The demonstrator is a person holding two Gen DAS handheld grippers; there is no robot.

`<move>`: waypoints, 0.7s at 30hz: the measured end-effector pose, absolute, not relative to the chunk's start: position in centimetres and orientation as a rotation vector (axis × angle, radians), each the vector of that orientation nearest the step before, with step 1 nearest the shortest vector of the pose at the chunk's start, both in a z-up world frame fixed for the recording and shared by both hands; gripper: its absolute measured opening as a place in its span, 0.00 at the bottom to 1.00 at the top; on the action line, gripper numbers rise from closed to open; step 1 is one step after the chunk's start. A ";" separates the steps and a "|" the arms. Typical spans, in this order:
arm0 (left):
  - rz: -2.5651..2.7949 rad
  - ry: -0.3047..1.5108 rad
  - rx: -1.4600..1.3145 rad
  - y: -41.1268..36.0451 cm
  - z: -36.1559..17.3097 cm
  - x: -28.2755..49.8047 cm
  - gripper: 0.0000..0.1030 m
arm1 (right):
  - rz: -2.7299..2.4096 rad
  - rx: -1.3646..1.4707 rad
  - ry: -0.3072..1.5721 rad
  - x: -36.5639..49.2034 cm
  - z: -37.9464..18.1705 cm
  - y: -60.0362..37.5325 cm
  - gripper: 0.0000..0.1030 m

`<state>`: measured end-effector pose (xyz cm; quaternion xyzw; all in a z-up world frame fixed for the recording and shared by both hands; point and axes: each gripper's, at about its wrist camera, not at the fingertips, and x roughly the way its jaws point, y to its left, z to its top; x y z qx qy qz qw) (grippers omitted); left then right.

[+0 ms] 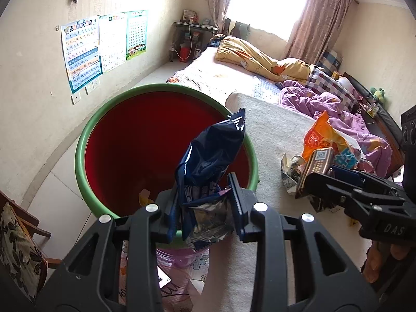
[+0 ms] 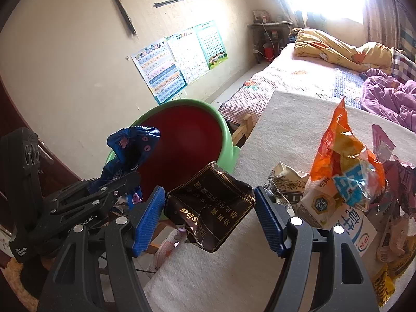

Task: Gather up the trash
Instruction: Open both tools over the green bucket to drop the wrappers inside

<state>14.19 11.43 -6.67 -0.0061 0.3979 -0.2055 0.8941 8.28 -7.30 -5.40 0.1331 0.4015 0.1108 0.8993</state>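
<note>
My left gripper (image 1: pixel 202 189) is shut on a crumpled dark blue snack wrapper (image 1: pixel 213 150), which stands up over the mouth of a green-rimmed bin (image 1: pixel 85 140) with a red inside. My right gripper (image 2: pixel 209 192) is shut on a torn dark brown box with gold print (image 2: pixel 208 208), held over the edge of the white-covered table (image 2: pixel 280 140), beside the bin (image 2: pixel 223 132). The right wrist view shows the left gripper (image 2: pixel 130 179) with the wrapper (image 2: pixel 130 143) at the bin's near side. In the left wrist view the right gripper (image 1: pixel 312 179) and its box (image 1: pixel 316 166) are to the right.
More trash lies on the table: an orange bag (image 2: pixel 338 150), a white carton (image 2: pixel 338 215) and several wrappers. A bed with yellow and purple bedding (image 1: pixel 260 59) runs behind. A wooden chair with a cushion (image 1: pixel 15 239) stands left of the bin. Posters (image 1: pixel 83 52) hang on the wall.
</note>
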 end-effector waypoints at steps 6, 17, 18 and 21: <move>-0.429 0.828 -0.015 11.7 -6.9 14.8 0.31 | 0.222 0.273 0.831 9.1 -5.4 -6.6 0.66; -0.373 0.845 -0.010 13.3 -8.1 16.7 0.31 | 0.254 0.247 0.797 12.3 -4.3 -4.2 0.66; -0.369 0.846 -0.009 13.4 -8.1 16.8 0.31 | 0.261 0.242 0.794 12.8 -4.2 -3.8 0.66; -0.356 0.853 -0.009 14.0 -8.5 17.2 0.31 | 0.283 0.229 0.791 14.0 -4.1 -2.8 0.66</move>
